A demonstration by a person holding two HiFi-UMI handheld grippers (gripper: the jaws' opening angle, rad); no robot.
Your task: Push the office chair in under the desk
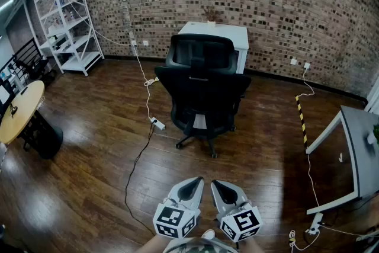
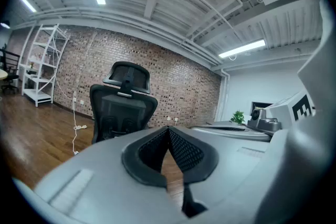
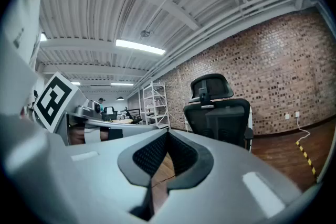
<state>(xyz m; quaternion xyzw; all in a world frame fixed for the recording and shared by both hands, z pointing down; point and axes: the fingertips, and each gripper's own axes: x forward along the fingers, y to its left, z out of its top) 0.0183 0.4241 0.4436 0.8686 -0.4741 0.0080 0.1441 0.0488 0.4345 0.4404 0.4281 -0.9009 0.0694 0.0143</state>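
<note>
The left gripper (image 1: 192,185) and the right gripper (image 1: 222,188) are both shut and empty, side by side, well short of the black mesh-backed office chair (image 1: 204,92). The chair's back faces them, and the white desk (image 1: 216,32) stands just beyond it. The step likely calls for setting both closed tips level on the backrest, one each side of the chair's centre, and pushing straight.
</note>
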